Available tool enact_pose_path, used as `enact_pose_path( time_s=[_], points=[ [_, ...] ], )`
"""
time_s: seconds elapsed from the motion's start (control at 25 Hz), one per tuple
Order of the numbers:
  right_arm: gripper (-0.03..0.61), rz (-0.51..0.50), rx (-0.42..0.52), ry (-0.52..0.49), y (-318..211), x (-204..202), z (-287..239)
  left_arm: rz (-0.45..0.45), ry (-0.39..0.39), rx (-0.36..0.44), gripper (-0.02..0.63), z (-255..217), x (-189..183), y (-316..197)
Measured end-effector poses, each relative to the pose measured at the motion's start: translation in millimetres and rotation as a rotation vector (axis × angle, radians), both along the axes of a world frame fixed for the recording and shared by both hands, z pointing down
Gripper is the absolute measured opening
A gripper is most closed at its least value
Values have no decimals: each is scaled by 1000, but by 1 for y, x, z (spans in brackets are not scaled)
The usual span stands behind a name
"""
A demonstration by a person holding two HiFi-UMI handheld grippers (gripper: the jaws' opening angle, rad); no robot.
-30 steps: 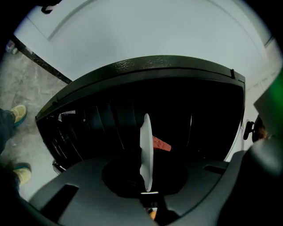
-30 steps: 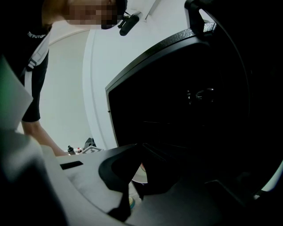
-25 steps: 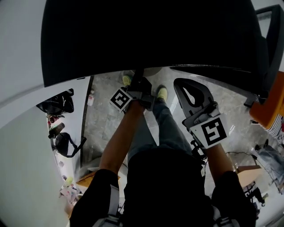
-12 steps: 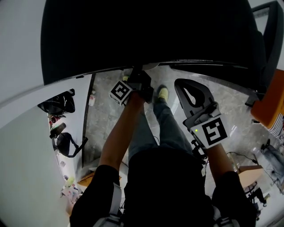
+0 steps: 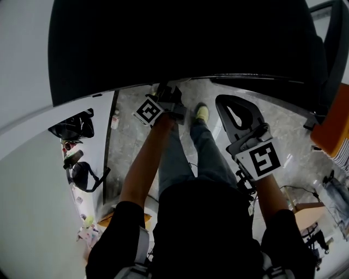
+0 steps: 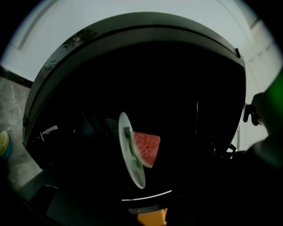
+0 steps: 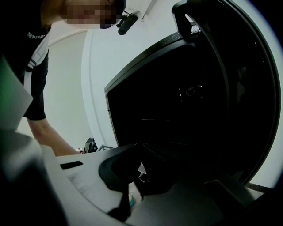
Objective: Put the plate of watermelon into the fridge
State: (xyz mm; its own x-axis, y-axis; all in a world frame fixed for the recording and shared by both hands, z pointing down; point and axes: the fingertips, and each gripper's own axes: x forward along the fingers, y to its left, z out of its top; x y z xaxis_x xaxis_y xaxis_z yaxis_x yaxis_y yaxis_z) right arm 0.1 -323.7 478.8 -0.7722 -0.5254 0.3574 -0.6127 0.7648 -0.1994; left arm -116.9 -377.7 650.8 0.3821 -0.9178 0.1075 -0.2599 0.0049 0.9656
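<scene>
All three views bow hard toward their rims, and both gripper views fade to black corners. The dark fridge cavity [image 6: 185,88] is underexposed against the bright white wall [image 6: 132,13], and only the round white plate [image 6: 128,172] and the red watermelon wedge [image 6: 147,148] catch light. The polished grey stone floor [image 5: 283,158] carries soft glare, and the nearest surfaces in the right gripper view are blurred.
</scene>
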Motion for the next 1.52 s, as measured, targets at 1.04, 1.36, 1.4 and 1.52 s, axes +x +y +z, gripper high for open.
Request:
enact_pose_path(
  time_s=[1.04, 1.36, 1.4, 1.52],
  points=[
    [14, -12, -12, -7, 5, -10, 3, 529, -900, -29, 219, 31, 10, 40],
    [14, 3, -8, -5, -1, -8, 3, 396, -777, -181, 35, 28, 2, 7],
    [14, 5, -6, -6, -1, -8, 2, 390, -787, -192, 9, 26, 3, 1],
    [14, 5, -5, -6, 1, -5, 3, 396, -814, -207, 9, 24, 8, -11]
  ],
)
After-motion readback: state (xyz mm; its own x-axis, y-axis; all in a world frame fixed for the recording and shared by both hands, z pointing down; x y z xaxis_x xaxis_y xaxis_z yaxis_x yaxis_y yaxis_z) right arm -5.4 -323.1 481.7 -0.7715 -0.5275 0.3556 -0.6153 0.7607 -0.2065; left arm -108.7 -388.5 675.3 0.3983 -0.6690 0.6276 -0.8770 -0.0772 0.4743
